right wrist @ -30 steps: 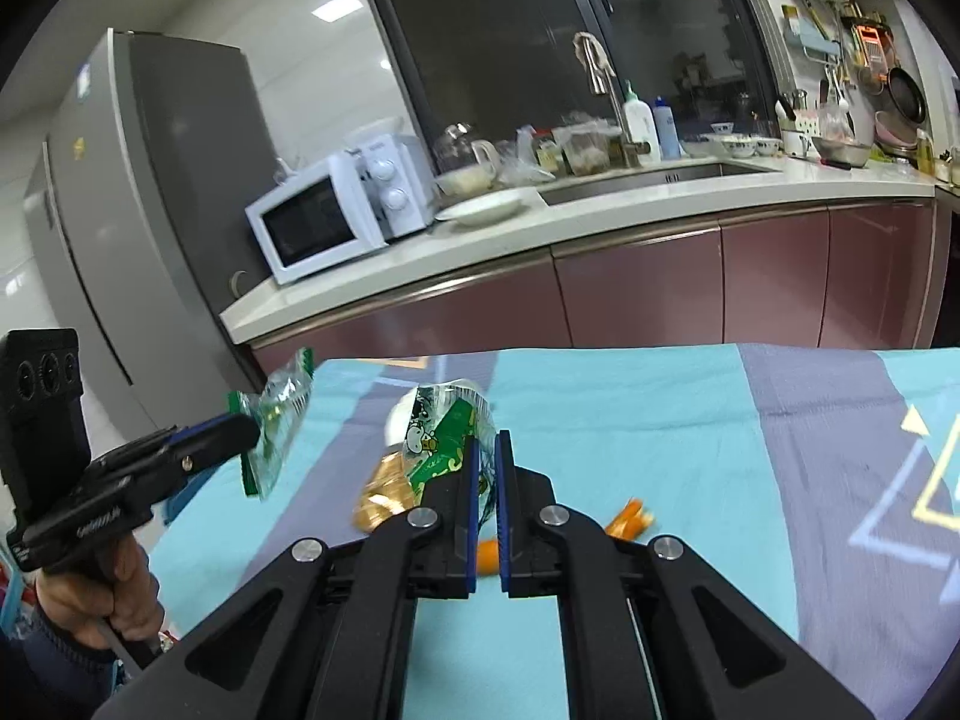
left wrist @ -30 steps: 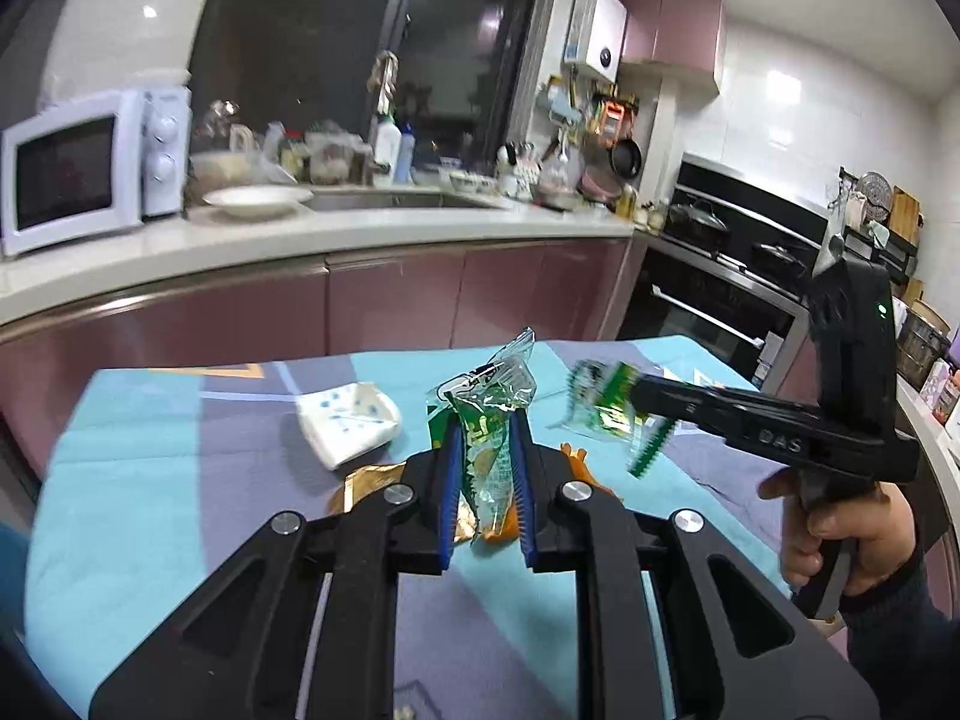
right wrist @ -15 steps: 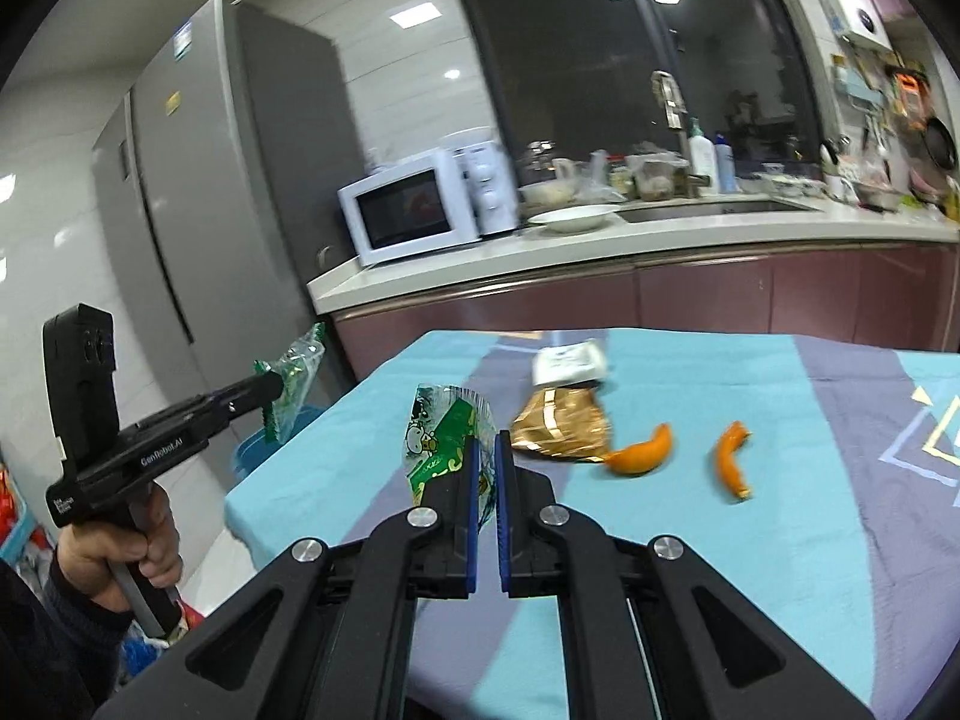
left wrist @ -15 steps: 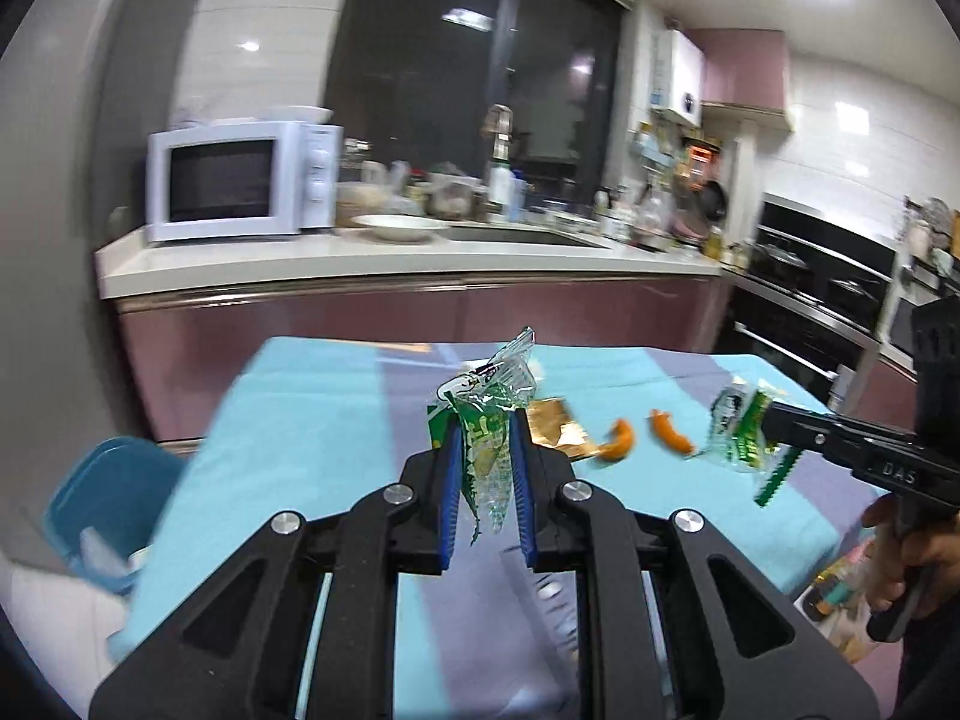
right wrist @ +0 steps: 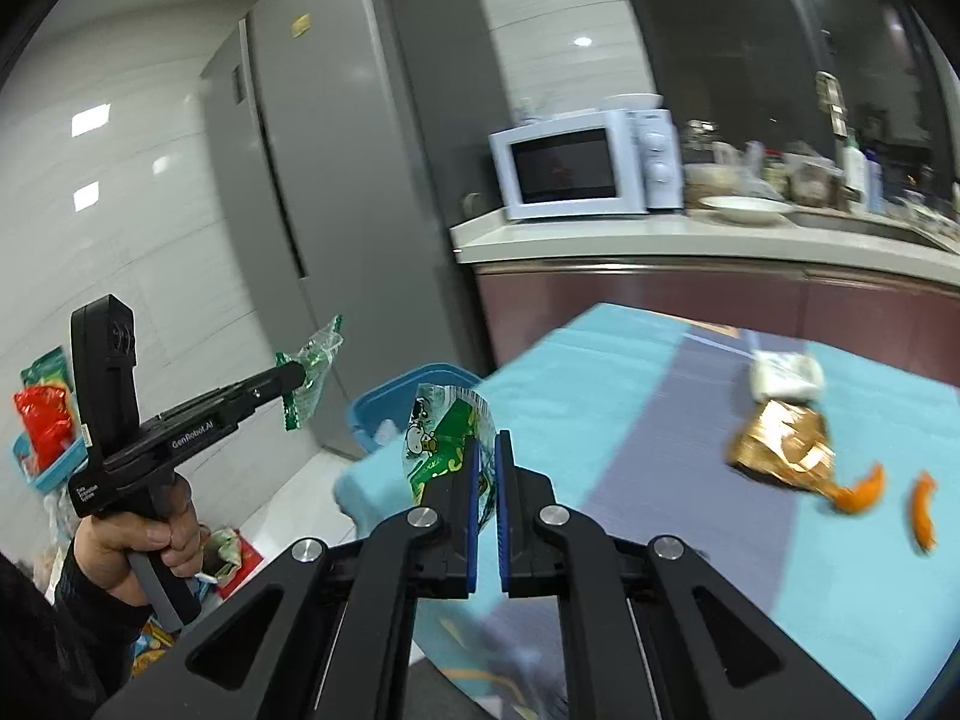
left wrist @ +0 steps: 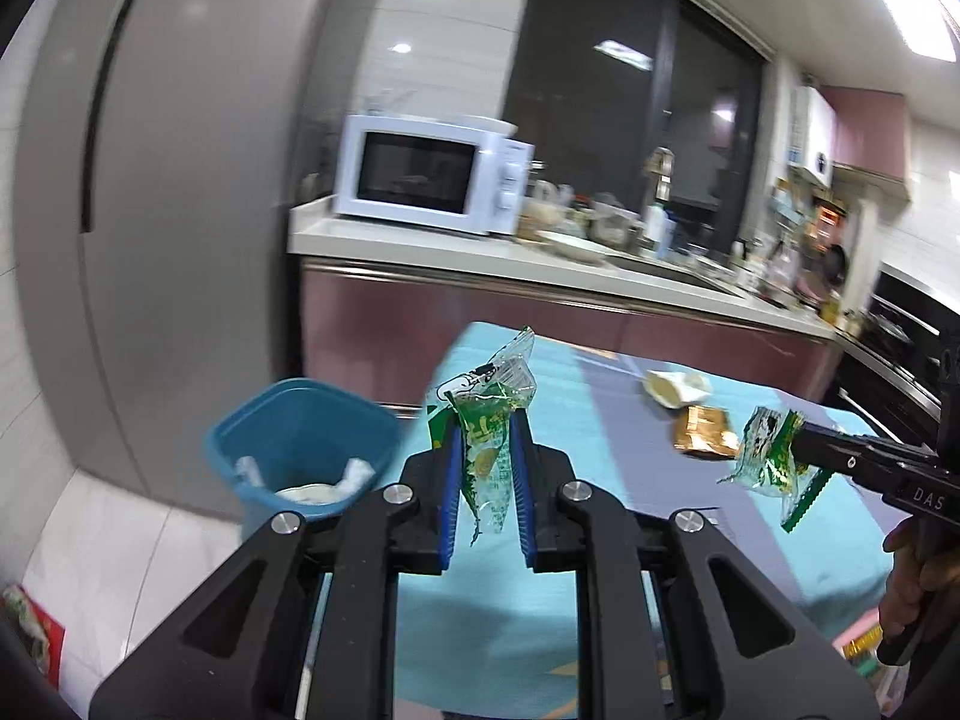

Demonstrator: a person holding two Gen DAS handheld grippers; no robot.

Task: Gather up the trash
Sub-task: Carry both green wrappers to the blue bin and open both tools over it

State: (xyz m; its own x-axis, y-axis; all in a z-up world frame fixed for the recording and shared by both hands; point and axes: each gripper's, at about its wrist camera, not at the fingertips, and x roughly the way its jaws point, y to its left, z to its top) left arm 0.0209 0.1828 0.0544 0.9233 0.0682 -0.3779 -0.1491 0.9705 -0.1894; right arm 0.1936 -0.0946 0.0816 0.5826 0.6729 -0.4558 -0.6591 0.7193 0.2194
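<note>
In the left wrist view, the left gripper (left wrist: 485, 483) fills the lower middle of the frame. Its jaws are nearly closed and they pinch a crumpled green wrapper (left wrist: 487, 414), which stands up between the blue pads and sticks out above them. Just behind the gripper, at the left of centre, a blue bin (left wrist: 303, 441) stands on the floor with some white paper inside. At the right edge the right gripper (left wrist: 801, 447) comes in from the side, held by a hand (left wrist: 918, 576), and a second green wrapper (left wrist: 771, 459) hangs from its tip above the table (left wrist: 576, 414) with the light blue cloth.

In the right wrist view, the right gripper (right wrist: 487, 480) is in the lower middle. Its jaws are closed tight on the second green wrapper (right wrist: 447, 438), which rises to the left of the pads. At the left, a hand (right wrist: 135, 546) holds the left gripper (right wrist: 294, 375) with the first wrapper (right wrist: 312, 369) at its tip, in front of the grey fridge (right wrist: 336, 180).

Farther on the table lie a gold wrapper (right wrist: 783, 444), two orange peels (right wrist: 861, 489) and a white packet (right wrist: 786, 375). Behind them, on the counter, stands a white microwave (right wrist: 585, 171).
</note>
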